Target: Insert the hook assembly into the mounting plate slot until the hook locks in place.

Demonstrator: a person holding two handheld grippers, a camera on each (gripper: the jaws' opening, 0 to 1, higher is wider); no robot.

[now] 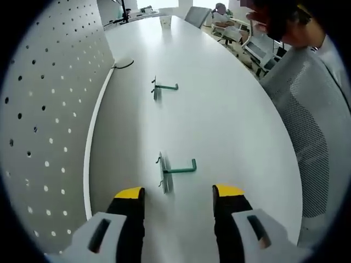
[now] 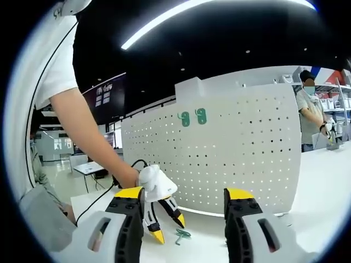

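in the left gripper view the left tongs are hovering released over the white counter, jaws spread wide with nothing between them. a green hook assembly is lying flat on the counter just beyond the jaw tips, and a second green hook is lying farther off, well apart from it. the white perforated mounting plate is standing along the left side of the counter.

in the right gripper view the right tongs are also hanging released and empty, facing the upright mounting plate. two green hooks are sitting high on the plate. the left tongs, held in a person's hand, are pointing down just beside a green hook on the counter.
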